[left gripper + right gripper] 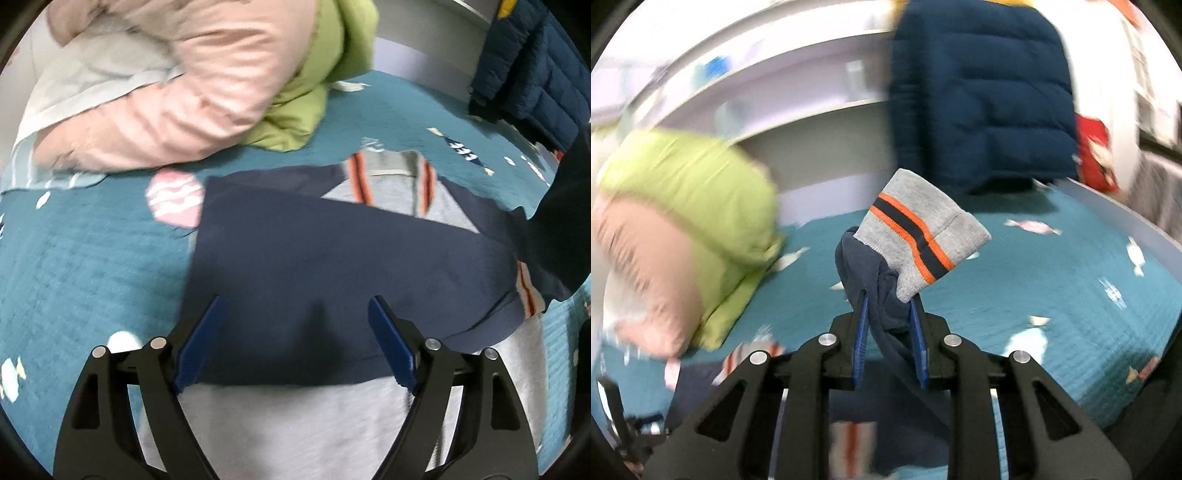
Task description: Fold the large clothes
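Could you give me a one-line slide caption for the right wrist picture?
Right hand-held gripper lifts the sweatshirt's striped grey cuff above the teal bedspread.

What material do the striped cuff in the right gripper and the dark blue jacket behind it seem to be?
Striped cuff: probably ribbed cotton knit, matte; fine ribs show. Dark blue jacket: looks like quilted padded synthetic shell with a slight sheen; puffy horizontal channels. Motion blur limits certainty.

The right gripper (888,306) is clamped on the navy sleeve (866,266), its grey cuff (923,225) with orange and navy stripes sticking up above the fingers. Beneath lies a teal bedspread (1052,280). A green and pink bundle (687,221) sits to the left, and a navy puffer jacket (982,99) at the back.
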`<action>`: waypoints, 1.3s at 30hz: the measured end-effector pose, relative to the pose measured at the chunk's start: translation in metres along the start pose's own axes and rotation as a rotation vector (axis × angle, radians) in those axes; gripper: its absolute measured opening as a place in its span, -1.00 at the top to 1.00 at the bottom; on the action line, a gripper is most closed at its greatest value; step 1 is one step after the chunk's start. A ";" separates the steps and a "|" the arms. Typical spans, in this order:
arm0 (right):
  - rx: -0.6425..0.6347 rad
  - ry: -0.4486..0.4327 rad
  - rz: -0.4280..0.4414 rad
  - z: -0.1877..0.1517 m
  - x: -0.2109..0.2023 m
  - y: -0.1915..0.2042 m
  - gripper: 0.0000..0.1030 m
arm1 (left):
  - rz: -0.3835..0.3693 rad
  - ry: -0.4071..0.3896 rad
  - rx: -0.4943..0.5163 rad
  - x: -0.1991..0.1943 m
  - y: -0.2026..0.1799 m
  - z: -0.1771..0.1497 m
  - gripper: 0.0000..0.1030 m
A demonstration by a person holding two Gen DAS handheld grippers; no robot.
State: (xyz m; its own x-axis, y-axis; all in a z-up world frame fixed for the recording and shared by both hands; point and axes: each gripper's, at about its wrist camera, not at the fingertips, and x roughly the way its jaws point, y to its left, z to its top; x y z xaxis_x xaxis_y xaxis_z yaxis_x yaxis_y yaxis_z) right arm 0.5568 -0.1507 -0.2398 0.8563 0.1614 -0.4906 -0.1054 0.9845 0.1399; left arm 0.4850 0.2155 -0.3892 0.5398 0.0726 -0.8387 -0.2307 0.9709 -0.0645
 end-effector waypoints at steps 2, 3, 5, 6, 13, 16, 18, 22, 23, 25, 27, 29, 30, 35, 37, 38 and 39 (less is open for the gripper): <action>-0.031 0.020 0.035 -0.012 0.003 0.041 0.61 | 0.011 0.006 -0.019 -0.002 0.010 -0.003 -0.59; -0.031 0.033 0.053 -0.017 0.005 0.055 0.61 | 0.015 0.006 -0.025 -0.004 0.015 -0.005 -0.59; -0.059 0.051 0.083 -0.030 0.007 0.093 0.60 | 0.014 -0.002 -0.040 -0.010 0.028 -0.009 -0.59; -0.069 0.059 0.100 -0.034 0.009 0.109 0.60 | 0.015 -0.004 -0.044 -0.012 0.034 -0.011 -0.59; -0.189 0.182 0.206 -0.089 0.041 0.235 0.60 | 0.025 -0.012 -0.092 -0.022 0.076 -0.019 -0.59; -0.234 0.251 0.200 -0.116 0.062 0.271 0.57 | 0.035 -0.012 -0.113 -0.024 0.094 -0.023 -0.59; -0.241 0.320 0.199 -0.135 0.080 0.285 0.49 | 0.036 -0.009 -0.126 -0.023 0.103 -0.025 -0.59; -0.233 0.400 0.261 -0.157 0.087 0.294 0.16 | 0.041 -0.015 -0.150 -0.026 0.118 -0.029 -0.60; -0.235 0.394 0.285 -0.159 0.082 0.294 0.10 | 0.044 -0.018 -0.159 -0.028 0.122 -0.029 -0.60; -0.229 0.386 0.321 -0.158 0.074 0.293 0.03 | 0.038 -0.023 -0.179 -0.031 0.127 -0.029 -0.60; -0.197 0.371 0.346 -0.151 0.064 0.284 -0.03 | 0.035 -0.031 -0.185 -0.034 0.128 -0.027 -0.60; -0.169 0.363 0.393 -0.141 0.051 0.272 -0.13 | 0.035 -0.048 -0.184 -0.040 0.125 -0.024 -0.60; -0.161 0.336 0.414 -0.133 0.041 0.262 -0.16 | 0.031 -0.051 -0.187 -0.042 0.124 -0.023 -0.60; -0.038 0.364 0.412 -0.112 0.044 0.213 -0.29 | -0.015 -0.073 -0.182 -0.051 0.105 -0.010 -0.64; -0.027 0.389 0.335 -0.112 0.056 0.190 -0.29 | -0.036 -0.072 -0.153 -0.050 0.087 -0.004 -0.67; -0.032 0.411 0.281 -0.114 0.065 0.174 -0.25 | -0.049 -0.067 -0.139 -0.049 0.078 -0.001 -0.67; -0.035 0.431 0.242 -0.116 0.071 0.164 -0.20 | -0.068 -0.060 -0.130 -0.047 0.070 0.000 -0.67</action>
State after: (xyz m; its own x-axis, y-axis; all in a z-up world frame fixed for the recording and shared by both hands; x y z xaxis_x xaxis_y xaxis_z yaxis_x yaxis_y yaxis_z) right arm 0.5413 0.0304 -0.3515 0.5192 0.3916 -0.7597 -0.2984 0.9160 0.2682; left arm 0.4437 0.2801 -0.3544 0.6040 0.0244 -0.7966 -0.2928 0.9364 -0.1934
